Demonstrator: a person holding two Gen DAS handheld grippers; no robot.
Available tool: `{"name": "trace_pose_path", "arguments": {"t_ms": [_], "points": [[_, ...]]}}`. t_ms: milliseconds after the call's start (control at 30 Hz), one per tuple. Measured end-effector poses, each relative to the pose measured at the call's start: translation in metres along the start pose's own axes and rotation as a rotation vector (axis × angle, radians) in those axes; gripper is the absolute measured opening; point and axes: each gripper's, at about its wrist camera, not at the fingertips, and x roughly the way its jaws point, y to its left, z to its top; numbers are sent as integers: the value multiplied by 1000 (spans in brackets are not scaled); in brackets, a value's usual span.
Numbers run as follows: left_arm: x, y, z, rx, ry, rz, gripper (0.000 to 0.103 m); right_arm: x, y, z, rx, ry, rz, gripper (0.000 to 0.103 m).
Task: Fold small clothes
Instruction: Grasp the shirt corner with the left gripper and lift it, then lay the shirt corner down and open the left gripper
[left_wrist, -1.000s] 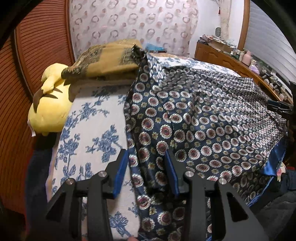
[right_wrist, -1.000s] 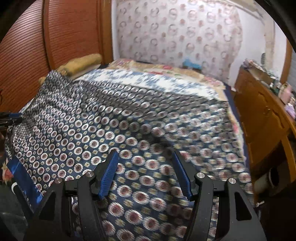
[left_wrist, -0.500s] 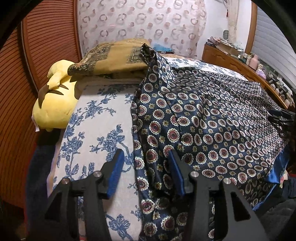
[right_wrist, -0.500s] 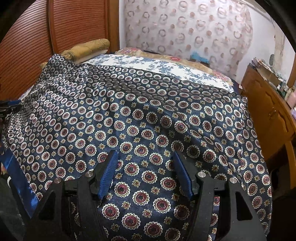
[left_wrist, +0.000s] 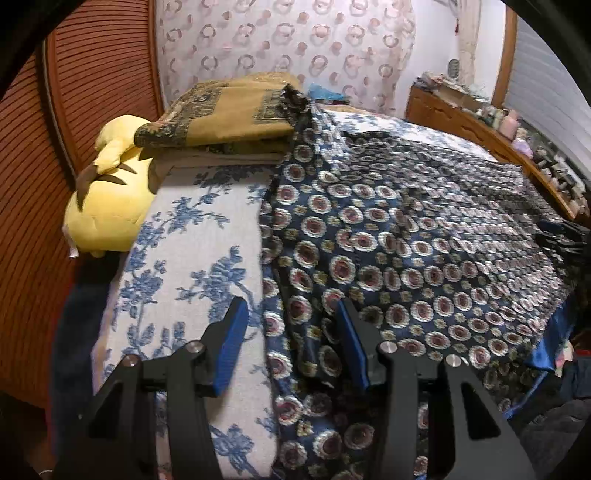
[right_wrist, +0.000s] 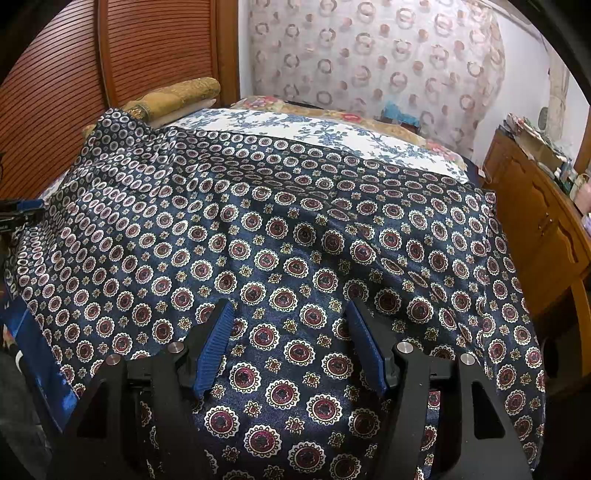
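Navy medallion-print cloth (right_wrist: 295, 236) is spread over most of the bed (left_wrist: 184, 266), w/ its left edge lying on the blue-floral cover and its near hem draped off the bed's front.

Risks, largest first:
- Cloth is wide and looks slick; if lifted by one edge only, it is likely to slide off the front of the bed.
- Far corner is caught up on the folded mustard blanket (left_wrist: 236, 110); a pull from the near side may drag or topple that stack.
- Left-edge creases may be folded in if not smoothed first.

Left gripper (left_wrist: 291, 343): jaws apart, straddling the cloth edge, nothing pinched.
Right gripper (right_wrist: 291, 339): jaws wide, over the cloth's near part, nothing held.

Surroundings: yellow plush toy (left_wrist: 110, 199) beside the blanket, clear of the cloth; wooden dresser (right_wrist: 546, 236) near the right side, limiting arm swing.
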Motion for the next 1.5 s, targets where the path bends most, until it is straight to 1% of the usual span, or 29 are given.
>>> {"name": "trace_pose_path", "arguments": {"t_ms": [33,67,100,200,267,300,367,500,600,667,767,933,1133,1233,1300,1367,1500], "points": [[-1,-1,-1,5,-3,-19,40,0,0,0,0,0,-1,65],[-2,-2,-2,11,-3,-29,36,0,0,0,0,0,0,65],[-3,-3,-3,13,-4,-33,35,0,0,0,1,0,1,65],[-4,-4,-4,15,-7,-43,25,0,1,0,1,0,0,65],[-5,-4,-4,8,-13,-47,11,0,0,0,0,-1,-1,65],[-5,-3,-4,2,-14,-59,7,0,0,0,0,-1,0,65],[-9,-6,-3,7,-29,-91,2,0,0,0,1,-1,1,65],[-19,-14,2,31,-70,-109,1,0,0,1,1,-1,1,65],[-28,-17,8,45,-100,-100,1,0,-1,0,1,-1,1,65],[-34,-19,13,44,-117,-109,0,0,-1,0,1,-2,1,65],[-44,-27,23,58,-151,-138,0,0,0,0,1,-1,2,65],[-54,-48,53,94,-218,-199,0,-1,-1,0,5,-5,-1,65],[-53,-88,99,151,-275,-280,0,-7,-5,-1,33,-23,-26,65],[-52,-114,122,183,-295,-327,0,-18,-13,-2,70,-63,-32,65],[-52,-128,132,206,-303,-348,0,-29,-18,-2,92,-89,-41,64],[-53,-149,144,238,-306,-378,0,-39,-21,-2,98,-108,-49,64],[-51,-184,159,289,-305,-423,0,-65,-30,-1,103,-156,-77,64]]}}
